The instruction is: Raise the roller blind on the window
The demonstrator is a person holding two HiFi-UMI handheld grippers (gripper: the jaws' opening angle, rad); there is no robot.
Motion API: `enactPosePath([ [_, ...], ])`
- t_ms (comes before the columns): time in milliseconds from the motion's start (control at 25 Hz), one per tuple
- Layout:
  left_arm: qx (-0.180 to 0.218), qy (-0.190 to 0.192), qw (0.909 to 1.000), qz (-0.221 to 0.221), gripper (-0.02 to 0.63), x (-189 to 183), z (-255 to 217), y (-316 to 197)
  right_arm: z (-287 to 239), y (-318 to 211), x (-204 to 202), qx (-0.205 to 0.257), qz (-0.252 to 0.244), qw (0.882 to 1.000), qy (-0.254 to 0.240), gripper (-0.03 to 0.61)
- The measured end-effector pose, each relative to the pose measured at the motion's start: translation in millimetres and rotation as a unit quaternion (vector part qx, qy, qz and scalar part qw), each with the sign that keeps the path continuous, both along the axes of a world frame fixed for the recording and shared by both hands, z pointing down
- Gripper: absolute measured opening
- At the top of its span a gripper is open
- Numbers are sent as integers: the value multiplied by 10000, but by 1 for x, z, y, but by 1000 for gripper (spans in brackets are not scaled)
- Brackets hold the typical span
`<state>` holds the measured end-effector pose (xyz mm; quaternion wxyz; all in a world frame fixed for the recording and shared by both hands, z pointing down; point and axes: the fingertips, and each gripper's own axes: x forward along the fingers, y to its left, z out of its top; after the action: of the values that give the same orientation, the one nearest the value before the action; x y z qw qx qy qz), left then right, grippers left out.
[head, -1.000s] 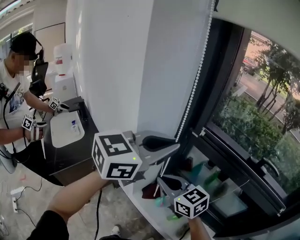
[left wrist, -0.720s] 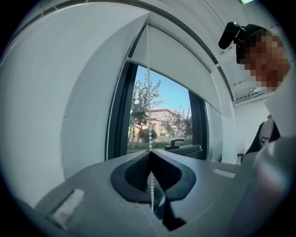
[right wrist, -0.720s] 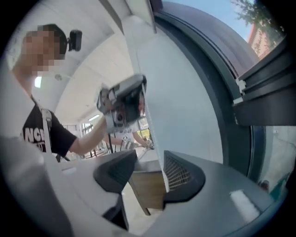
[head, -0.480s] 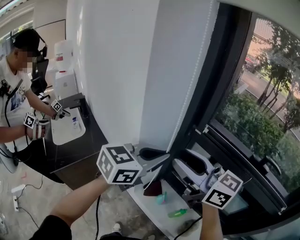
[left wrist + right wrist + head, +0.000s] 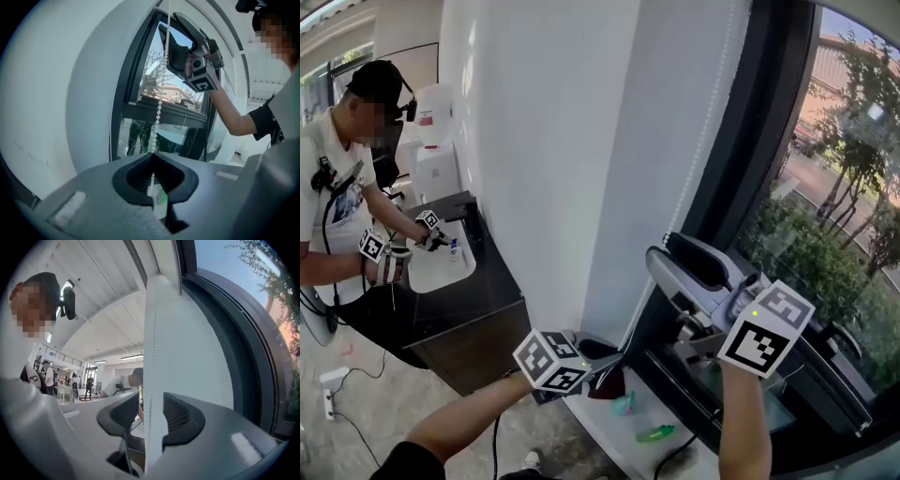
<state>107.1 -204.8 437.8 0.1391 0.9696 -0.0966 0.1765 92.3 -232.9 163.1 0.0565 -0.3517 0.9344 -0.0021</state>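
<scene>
A: Since the blind rises only by its chain, what is listed nearest?
B: Item one, left gripper [image 5: 617, 358]: low, beside the sill. Its jaws have just been closing and now pinch the bead chain [image 5: 705, 141] at their tips. I judge it is held so to keep the chain taut at the bottom of a pull.
A: Next out?
B: Item two, sill [image 5: 609, 427]: a green bottle [image 5: 656, 432] and other small things lie on it, just beneath that gripper. There is little room lower.
A: Above?
B: Item three, right gripper [image 5: 662, 251]: raised. Its jaws have just been opening and stand wide, pressing on nothing. The chain runs between them untouched. It is likely placed for a fresh hold higher up.
A: Edges?
B: Item four: the chain hangs along the corner of the white wall [image 5: 544, 141], just beside the dark window frame [image 5: 741, 141]. It has free run upward and is tight on either side.
A: The blind?
B: Item five, roller blind [image 5: 877, 7]: only a pale strip at the window's top, with most of the glass bare. It seems well raised.
A: Farthest?
B: A person [image 5: 337, 206] at a black counter [image 5: 441, 309], well apart.
</scene>
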Motion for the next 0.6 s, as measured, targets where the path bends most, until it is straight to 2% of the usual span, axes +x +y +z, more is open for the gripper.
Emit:
enactPosePath([
  [40,-56,-48,10000,-8,12,-1,7,2,0,-1,-3,45,14,10000,57,145],
  [120,-144,-75,9999,-16,12,-3,16,7,4,2,-6,147,30,9997,184,19],
  [200,-140,-57,9999,33,13,-3,17,9,4,4,-6,237,50,9995,183,9],
  [320,127,-132,9997,140,14,-10,15,8,4,2,0,361,174,9992,26,8],
  [360,202,-113,9996,165,30,-13,13,10,7,2,1,355,170,9992,18,8],
  [400,253,-38,9995,186,74,-16,8,12,13,3,0,328,151,9993,79,8],
  [480,343,271,9989,145,108,-23,-13,12,31,3,0,217,159,9990,344,8],
  [600,466,919,9946,-85,110,-30,-64,4,77,4,5,-128,233,9987,445,8],
])
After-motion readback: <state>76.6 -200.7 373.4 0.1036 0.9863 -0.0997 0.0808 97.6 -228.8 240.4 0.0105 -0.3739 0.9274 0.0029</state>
